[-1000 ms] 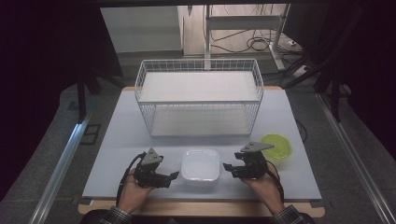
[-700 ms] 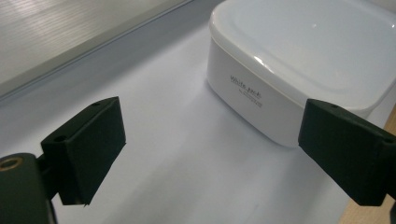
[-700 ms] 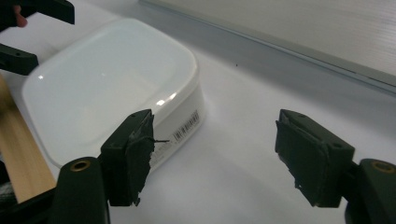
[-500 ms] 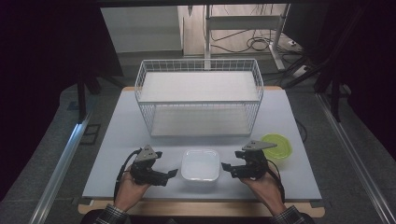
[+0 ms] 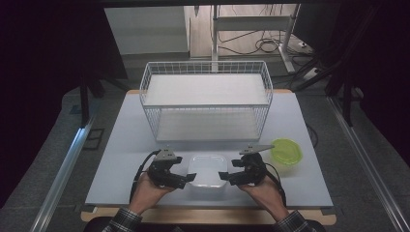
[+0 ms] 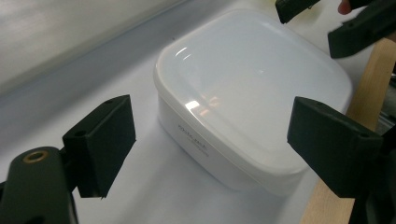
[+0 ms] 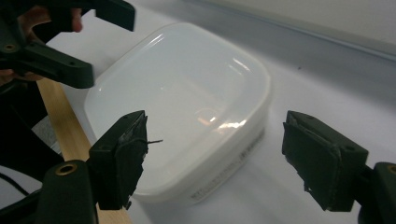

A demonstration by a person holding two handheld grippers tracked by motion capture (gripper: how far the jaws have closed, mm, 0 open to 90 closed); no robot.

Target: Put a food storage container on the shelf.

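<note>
A white lidded plastic box (image 5: 207, 170) sits near the table's front edge, between my two grippers. My left gripper (image 5: 186, 181) is at its left side. In the left gripper view the left gripper (image 6: 212, 135) is open, and its jaws, which have just closed a little, flank the near corner of the box (image 6: 252, 88) without touching it. My right gripper (image 5: 225, 178) is at the box's right side. In the right gripper view the right gripper (image 7: 224, 154) is open, its jaws have just been opening, and they straddle a corner of the box (image 7: 187, 93) with clear gaps.
A white wire basket (image 5: 205, 96) stands at the back middle of the pale table (image 5: 121, 159). A green bowl (image 5: 286, 151) lies just right of my right gripper. The wooden front edge (image 5: 208, 215) runs close under both hands.
Both hands have drawn in a little toward the white box, the left from the left and the right from the right. The box has stayed where it was.
</note>
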